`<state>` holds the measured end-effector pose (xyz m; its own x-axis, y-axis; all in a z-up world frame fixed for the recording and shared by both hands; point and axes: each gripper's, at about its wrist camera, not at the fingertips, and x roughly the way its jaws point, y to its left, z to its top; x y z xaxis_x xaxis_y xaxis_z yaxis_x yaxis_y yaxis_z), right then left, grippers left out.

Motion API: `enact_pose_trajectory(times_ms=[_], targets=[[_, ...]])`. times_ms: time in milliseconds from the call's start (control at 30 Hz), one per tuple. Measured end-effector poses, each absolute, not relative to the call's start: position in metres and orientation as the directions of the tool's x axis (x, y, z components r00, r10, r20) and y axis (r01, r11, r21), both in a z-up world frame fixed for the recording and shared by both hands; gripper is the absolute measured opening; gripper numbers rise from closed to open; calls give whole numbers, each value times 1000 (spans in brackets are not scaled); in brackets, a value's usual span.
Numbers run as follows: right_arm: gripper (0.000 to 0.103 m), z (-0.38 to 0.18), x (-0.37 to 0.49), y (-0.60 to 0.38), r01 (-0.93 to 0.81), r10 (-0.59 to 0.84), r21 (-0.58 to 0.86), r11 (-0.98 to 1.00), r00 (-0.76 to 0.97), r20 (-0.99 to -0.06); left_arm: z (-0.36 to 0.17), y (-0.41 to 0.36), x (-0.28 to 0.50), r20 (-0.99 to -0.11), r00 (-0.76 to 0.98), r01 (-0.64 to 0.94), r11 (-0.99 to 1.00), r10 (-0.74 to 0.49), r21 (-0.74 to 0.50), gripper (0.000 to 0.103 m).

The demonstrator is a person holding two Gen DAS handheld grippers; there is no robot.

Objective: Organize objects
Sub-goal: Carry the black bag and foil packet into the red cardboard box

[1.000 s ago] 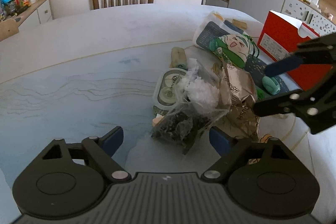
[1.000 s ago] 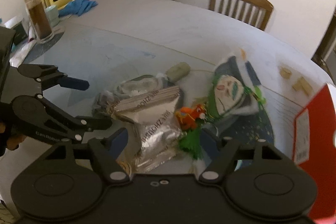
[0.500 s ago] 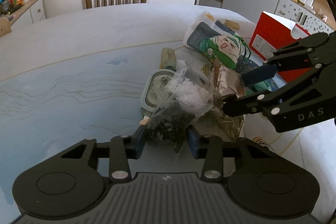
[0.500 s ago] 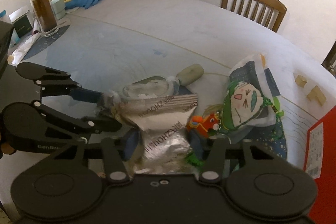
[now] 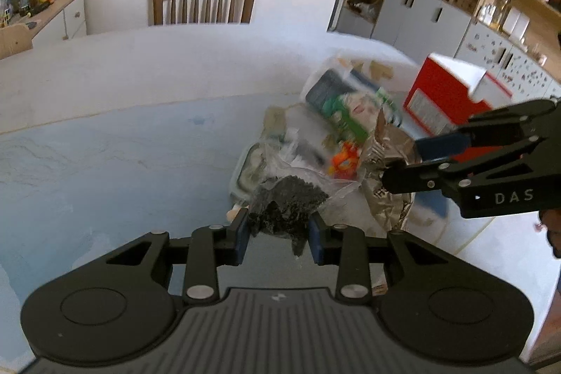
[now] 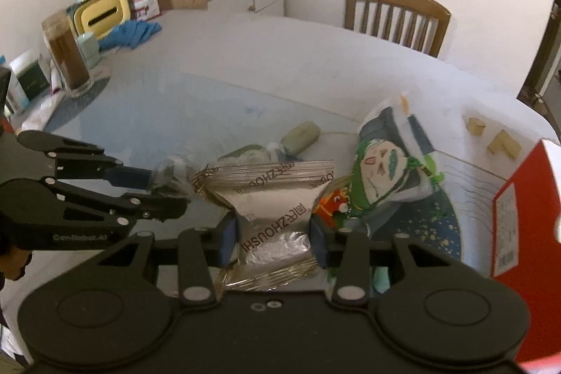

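Observation:
A clear plastic bag of dark bits (image 5: 288, 196) sits between the blue pads of my left gripper (image 5: 278, 232). Its jaws are closing, and the pads press the bag's sides. A crinkled silver foil pouch (image 6: 277, 204) with printed letters is pinched at its waist by my right gripper (image 6: 273, 233), whose jaws are also closing. Both packs hang just above the pile on the table. In the left wrist view the right gripper (image 5: 399, 160) holds the foil pouch (image 5: 380, 142) to the right of the bag. In the right wrist view the left gripper (image 6: 164, 195) is at the left.
Below lie a cartoon-print pouch (image 6: 382, 170), an orange toy (image 6: 333, 202), a round lidded container (image 5: 247, 163) and a beige roll (image 6: 301, 135). A red box (image 6: 526, 216) stands at the right. A tall jar (image 6: 68, 58) and a wooden chair (image 6: 396, 16) are further off.
Both grippers went from wide open to closed on their packs, the left on the clear bag, the right on the foil pouch. Both then rose a little with them.

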<state>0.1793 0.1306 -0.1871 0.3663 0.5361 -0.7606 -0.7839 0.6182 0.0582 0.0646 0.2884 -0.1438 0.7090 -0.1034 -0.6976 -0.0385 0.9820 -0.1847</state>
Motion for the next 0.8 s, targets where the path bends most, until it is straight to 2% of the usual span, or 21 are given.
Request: enact_pose_trajectory(times_ms=[500, 800], targets=[[42, -116, 193, 34, -671, 612, 233, 704, 405, -680, -81, 246, 77, -687, 715, -16, 978, -135, -209, 33], [42, -98, 217, -33, -604, 580, 232, 762, 480, -658, -60, 190, 101, -681, 713, 60, 982, -167, -178, 34]])
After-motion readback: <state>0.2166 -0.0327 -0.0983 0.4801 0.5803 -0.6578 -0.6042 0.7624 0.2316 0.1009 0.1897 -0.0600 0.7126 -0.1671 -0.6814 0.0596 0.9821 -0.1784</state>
